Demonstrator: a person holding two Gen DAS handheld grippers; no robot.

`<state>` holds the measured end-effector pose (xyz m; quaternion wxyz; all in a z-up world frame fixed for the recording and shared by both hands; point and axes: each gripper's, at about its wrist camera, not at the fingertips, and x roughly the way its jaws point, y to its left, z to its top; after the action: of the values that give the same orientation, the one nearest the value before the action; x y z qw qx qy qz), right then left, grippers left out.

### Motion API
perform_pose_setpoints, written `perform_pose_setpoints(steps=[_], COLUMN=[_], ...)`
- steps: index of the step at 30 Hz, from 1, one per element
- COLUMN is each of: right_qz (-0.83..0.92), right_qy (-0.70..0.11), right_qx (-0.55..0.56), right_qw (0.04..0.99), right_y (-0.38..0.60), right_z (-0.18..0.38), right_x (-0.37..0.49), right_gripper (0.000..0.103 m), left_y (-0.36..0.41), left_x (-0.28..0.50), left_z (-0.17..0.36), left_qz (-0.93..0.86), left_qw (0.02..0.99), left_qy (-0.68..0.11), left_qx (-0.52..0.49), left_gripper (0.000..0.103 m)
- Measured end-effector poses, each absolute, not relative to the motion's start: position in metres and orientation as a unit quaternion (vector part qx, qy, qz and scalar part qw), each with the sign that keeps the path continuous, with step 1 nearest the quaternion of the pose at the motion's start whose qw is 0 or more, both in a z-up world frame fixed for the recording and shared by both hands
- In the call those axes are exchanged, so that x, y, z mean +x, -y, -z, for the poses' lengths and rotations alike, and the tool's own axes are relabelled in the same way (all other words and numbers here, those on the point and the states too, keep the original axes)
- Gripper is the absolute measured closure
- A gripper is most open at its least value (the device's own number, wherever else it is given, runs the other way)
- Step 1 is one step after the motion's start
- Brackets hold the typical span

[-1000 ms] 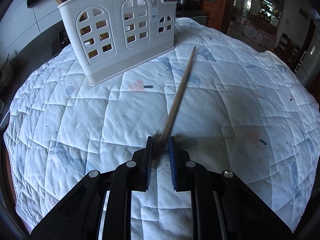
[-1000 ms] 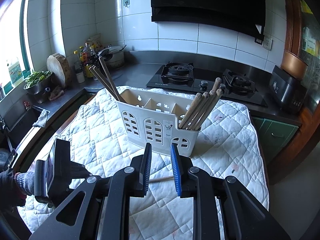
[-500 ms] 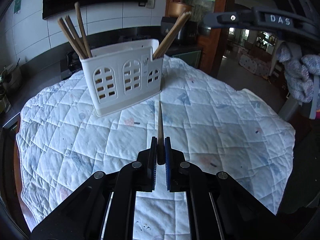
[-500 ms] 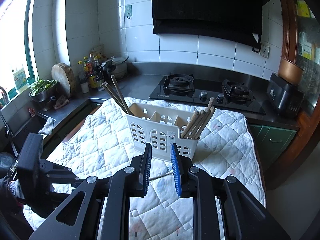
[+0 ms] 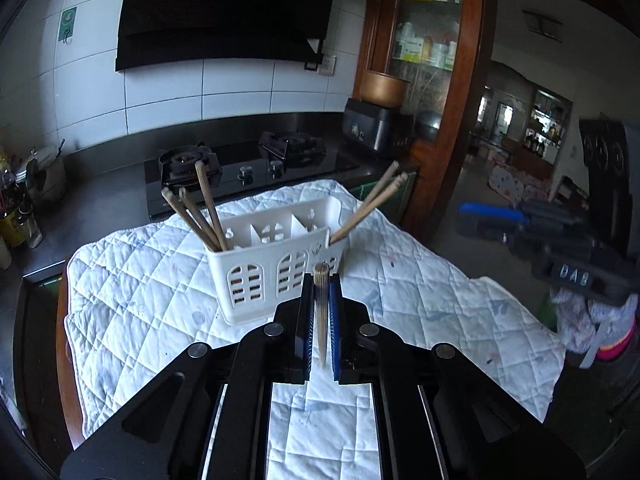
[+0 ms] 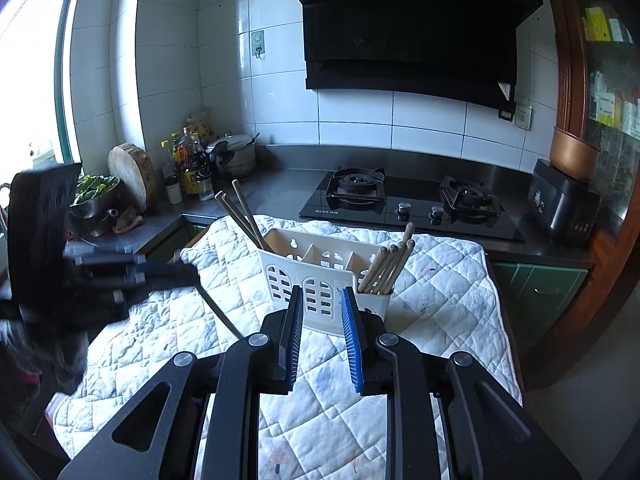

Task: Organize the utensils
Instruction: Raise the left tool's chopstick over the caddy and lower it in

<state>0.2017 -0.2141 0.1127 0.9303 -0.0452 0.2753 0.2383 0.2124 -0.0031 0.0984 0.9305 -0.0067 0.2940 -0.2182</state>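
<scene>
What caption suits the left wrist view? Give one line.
Left claw grips a chopstick before the white holder.

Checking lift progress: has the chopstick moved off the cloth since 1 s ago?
Yes. The chopstick, flat on the cloth before, is now lifted clear in the left gripper, its end raised toward the camera before the caddy.

Our left gripper (image 5: 319,320) and right gripper (image 6: 322,336) are black frames with silver screws; their jaws carry ribbed blue pads.
</scene>
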Motion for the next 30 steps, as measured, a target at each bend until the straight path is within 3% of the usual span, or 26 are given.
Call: perform_pose_setpoints(steps=[15, 22, 30], right_qz=[-0.232, -0.226, -0.224], right_qy=[-0.294, -0.305, -0.320], right_qx=[-0.031, -0.023, -0.021], right_qw=[0.927, 0.925, 0.920], right_y=[0.230, 0.240, 0.241], right_z=[-0.092, -0.078, -0.059], right_x=[0.216, 0.228, 0.230], right_gripper=[0.083, 0.083, 0.083], left_y=[0.003, 0.001, -0.005], left_x=[0.257, 0.286, 0.312], left_z=[-0.218, -0.212, -0.171], left_qz=[0.131, 0.099, 0.108], left_qw=[0.981, 0.987, 0.977], left_qy=[-0.142, -0.126, -0.180], left_qx=[-0.005, -0.015, -0.037], left_gripper=[0.097, 0.097, 0.097])
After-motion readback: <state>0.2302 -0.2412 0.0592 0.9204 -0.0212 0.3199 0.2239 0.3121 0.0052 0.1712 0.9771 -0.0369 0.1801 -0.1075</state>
